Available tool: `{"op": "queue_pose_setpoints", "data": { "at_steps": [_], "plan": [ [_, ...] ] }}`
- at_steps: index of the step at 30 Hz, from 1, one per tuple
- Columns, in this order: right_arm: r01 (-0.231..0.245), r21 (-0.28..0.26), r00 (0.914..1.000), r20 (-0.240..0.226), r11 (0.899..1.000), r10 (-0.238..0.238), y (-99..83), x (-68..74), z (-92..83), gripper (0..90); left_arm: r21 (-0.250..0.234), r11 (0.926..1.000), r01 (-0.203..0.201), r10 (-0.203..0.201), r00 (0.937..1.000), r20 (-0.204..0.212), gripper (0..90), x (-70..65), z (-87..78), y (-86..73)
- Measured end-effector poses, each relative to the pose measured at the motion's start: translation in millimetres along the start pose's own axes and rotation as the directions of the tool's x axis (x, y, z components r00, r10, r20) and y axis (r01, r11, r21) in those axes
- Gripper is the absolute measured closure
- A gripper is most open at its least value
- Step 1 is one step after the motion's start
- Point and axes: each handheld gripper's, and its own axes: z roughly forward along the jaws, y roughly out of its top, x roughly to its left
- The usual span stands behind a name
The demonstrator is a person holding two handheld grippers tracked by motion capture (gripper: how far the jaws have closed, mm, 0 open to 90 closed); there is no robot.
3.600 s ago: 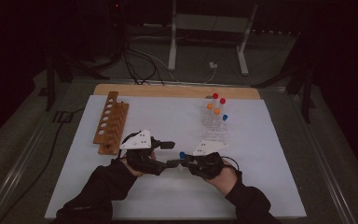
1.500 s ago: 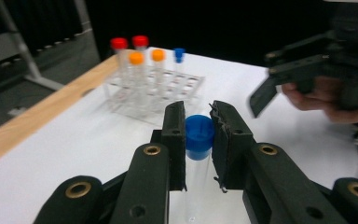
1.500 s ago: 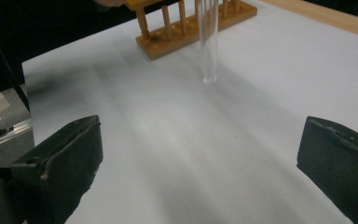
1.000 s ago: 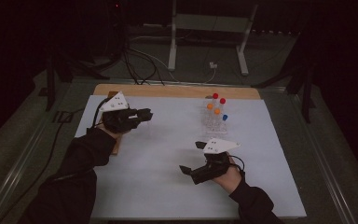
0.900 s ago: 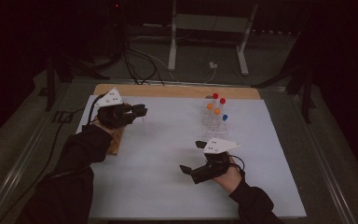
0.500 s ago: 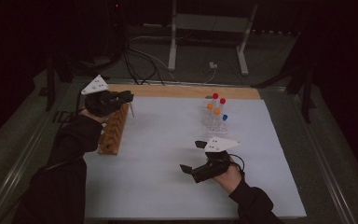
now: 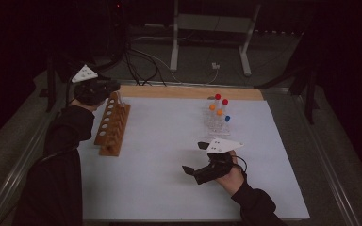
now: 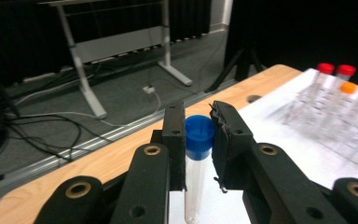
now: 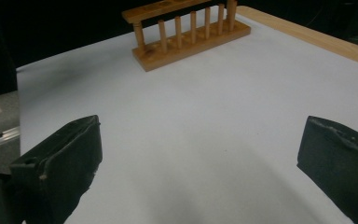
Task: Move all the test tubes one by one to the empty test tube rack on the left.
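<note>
A clear tube with a blue cap (image 8: 199, 135) hangs upright, pinched just below the cap by my left gripper (image 8: 198, 140), which is shut on it. From above, that left gripper (image 7: 115, 89) hovers over the far end of the wooden tube rack (image 7: 112, 123), the tube (image 7: 120, 99) pointing down beside the rack's top. My right gripper (image 7: 195, 157) rests low over the white mat near the front, jaws wide open with nothing between them; its own view looks across the mat to the wooden rack (image 9: 189, 30).
A clear rack holding red, orange and blue capped tubes (image 7: 218, 113) stands at the back right of the white mat (image 7: 169, 155). A wooden board edge (image 7: 188, 92) runs along the back. Cables and a metal stand (image 7: 207, 33) lie on the floor beyond.
My left gripper has carried the blue-capped tube from the mat's centre left and back, reaching the far end of the wooden rack. The right gripper has stayed in place, open.
</note>
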Motion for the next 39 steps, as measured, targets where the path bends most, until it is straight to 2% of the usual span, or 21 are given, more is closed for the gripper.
{"op": "queue_pose_setpoints", "data": {
  "at_steps": [6, 11, 15, 16, 20, 23, 24, 29, 39],
  "plan": [
    [-0.021, 0.014, 0.9996, -0.020, 1.000, 0.021, -0.7, -2.0, 0.6, 0.0, 0.004, 0.9996, 0.027, -0.027, 0.9975, -0.065, 77.5, 16.0, 6.4, -4.0],
    [0.004, 0.004, 1.0000, -0.004, 1.000, -0.004, -0.6, -1.9, -0.6, 0.0, -0.005, 0.9991, 0.042, -0.043, 0.9928, -0.112, 77.4, 27.0, 10.8, -4.3],
    [0.010, 0.004, 0.9999, -0.004, 1.000, -0.010, -0.7, -2.2, -0.9, 0.0, -0.002, 0.9994, 0.033, -0.033, 0.9882, -0.150, 77.4, 32.3, 15.2, -4.3],
    [0.008, 0.002, 0.9999, -0.007, 1.000, -0.008, -0.8, -2.3, -1.0, 0.0, -0.004, 0.9989, 0.046, -0.046, 0.9882, -0.146, 77.5, 33.7, 16.6, -4.8],
    [0.013, -0.008, 0.9999, -0.008, 1.000, -0.013, -1.2, -2.6, -1.9, 0.0, 0.015, 0.9988, 0.046, -0.043, 0.9827, -0.180, 77.4, 35.8, 22.2, -9.8],
    [0.019, -0.025, 0.9998, -0.007, 1.000, -0.019, -1.3, -3.1, -3.2, 0.0, 0.023, 0.9981, 0.057, -0.052, 0.9814, -0.185, 77.4, 37.0, 25.7, -15.2],
    [0.016, -0.027, 0.9998, -0.013, 0.999, -0.016, -1.3, -3.7, -3.4, 0.0, 0.031, 0.9984, 0.048, -0.041, 0.9800, -0.195, 77.4, 36.9, 26.7, -17.0],
    [0.025, -0.039, 0.9995, -0.019, 0.999, -0.026, -2.1, -3.6, -3.4, 0.0, 0.030, 0.9969, 0.073, -0.066, 0.9773, -0.201, 77.4, 38.4, 30.8, -27.9],
    [0.037, -0.028, 0.9992, -0.016, 0.999, -0.037, -1.0, -2.8, -3.5, 0.0, 0.062, 0.9915, 0.114, -0.100, 0.9744, -0.201, 77.4, 39.0, 39.5, -52.8]
  ]
}}
